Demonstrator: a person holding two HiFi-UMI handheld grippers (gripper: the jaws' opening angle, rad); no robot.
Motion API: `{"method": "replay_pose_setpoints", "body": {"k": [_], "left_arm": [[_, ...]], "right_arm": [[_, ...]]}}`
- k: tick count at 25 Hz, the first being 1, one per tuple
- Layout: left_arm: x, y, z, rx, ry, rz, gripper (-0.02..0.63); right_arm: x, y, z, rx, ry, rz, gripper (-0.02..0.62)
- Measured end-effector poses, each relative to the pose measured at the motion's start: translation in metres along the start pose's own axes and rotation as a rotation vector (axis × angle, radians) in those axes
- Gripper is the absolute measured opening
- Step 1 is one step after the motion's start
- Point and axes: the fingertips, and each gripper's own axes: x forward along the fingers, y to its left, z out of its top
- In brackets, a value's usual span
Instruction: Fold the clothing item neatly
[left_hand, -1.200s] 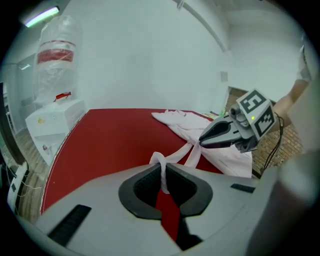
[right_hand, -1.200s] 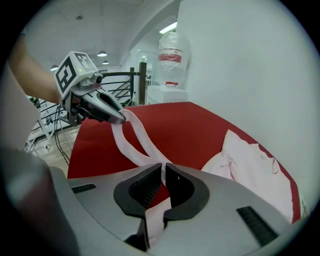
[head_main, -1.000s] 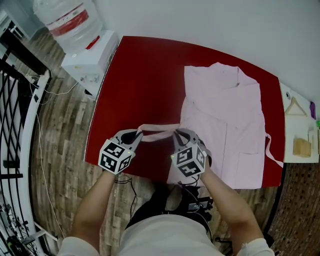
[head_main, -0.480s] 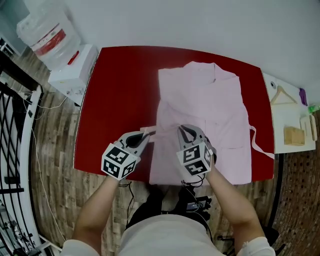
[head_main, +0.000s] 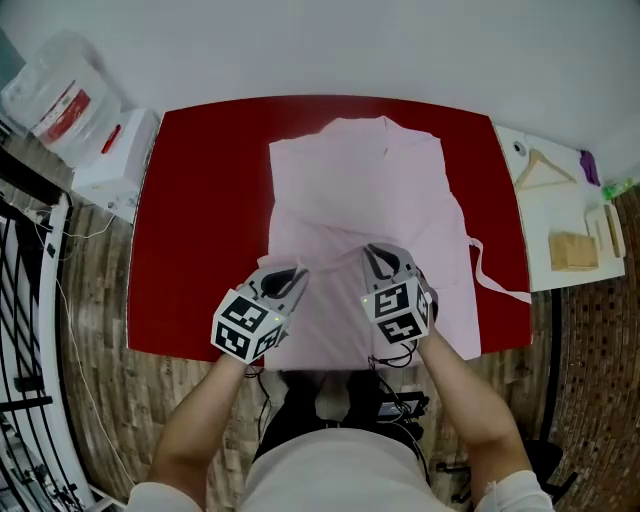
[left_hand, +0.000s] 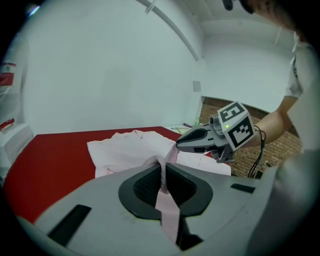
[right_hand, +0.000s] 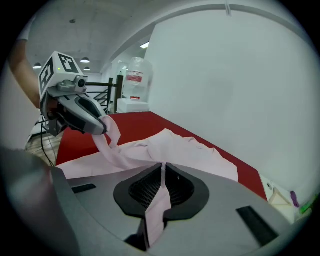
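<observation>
Over at the left, the water dispenser (head_main: 105, 150) stands clear of the red table (head_main: 200, 200), and the action has swung away from that side. A second ago the pink strap (left_hand: 166, 215) was stretched over bare red beside the garment; now both grippers have carried it in over the pink garment (head_main: 370, 180), which lies spread flat mid-table. That looks like the loose tie being tucked onto the body before the real folding, so early going, I judge. The left gripper (head_main: 293, 273) is clamped on the strap, fabric pinched between its jaws, forearm reaching in from the near edge, tip angled down. The right gripper (head_main: 372, 255) is clenched on the same strap, near its partner, tilted down over the lower part. Far right, the other tie (head_main: 477, 265) trails onto the red.
</observation>
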Motion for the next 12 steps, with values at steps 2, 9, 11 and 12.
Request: {"method": "replay_pose_setpoints", "body": {"k": [2,9,11,12], "left_arm": [[0.014,-0.009,0.003,0.002,0.007,-0.009,0.020],[0.063,-0.029,0.002,0.002,0.059,-0.003,0.020],[0.075,-0.032,-0.001,-0.005,0.078,0.004,0.020],[0.080,-0.033,-0.003,-0.007,0.090,0.006,0.020]], "right_arm": [[-0.004,-0.014,-0.011,0.016,0.010,-0.014,0.035],[-0.013,-0.056,-0.058,0.065,0.063,-0.052,0.035],[-0.013,-0.065,-0.069,0.076,0.077,-0.059,0.035],[-0.013,-0.069,-0.075,0.082,0.085,-0.062,0.035]]}}
